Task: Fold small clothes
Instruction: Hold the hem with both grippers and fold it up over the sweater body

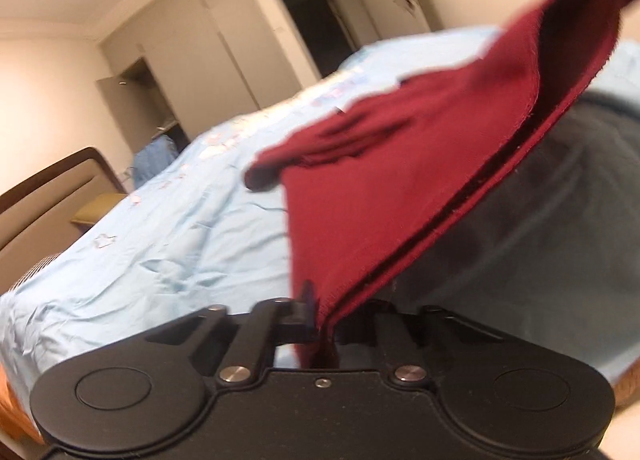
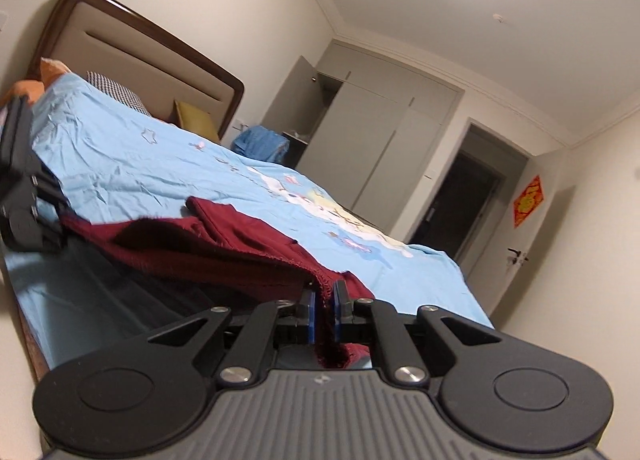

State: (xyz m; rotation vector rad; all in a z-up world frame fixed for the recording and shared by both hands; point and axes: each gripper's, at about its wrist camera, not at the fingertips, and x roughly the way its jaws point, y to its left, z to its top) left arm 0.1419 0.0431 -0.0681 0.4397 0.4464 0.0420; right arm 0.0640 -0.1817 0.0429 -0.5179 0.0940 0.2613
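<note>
A dark red garment [image 1: 380, 179] hangs stretched above the light blue bedsheet [image 1: 160, 244]. My left gripper [image 1: 320, 312] is shut on one edge of it, and the cloth runs up and to the right out of the frame. In the right wrist view my right gripper [image 2: 325, 300] is shut on another edge of the dark red garment [image 2: 224, 236], which is pinched between its blue pads [image 2: 309, 312]. At the far left of that view the left gripper [image 2: 60, 223] holds the other end. Part of the garment still lies on the bedsheet [image 2: 160, 167].
A brown-framed headboard [image 2: 140, 55] with pillows [image 2: 116, 89] stands at the head of the bed. Grey wardrobes [image 2: 380, 139] with one door open, a dark doorway [image 2: 460, 203] and a blue heap [image 2: 260, 143] lie beyond the bed. A shadow darkens the sheet under the cloth.
</note>
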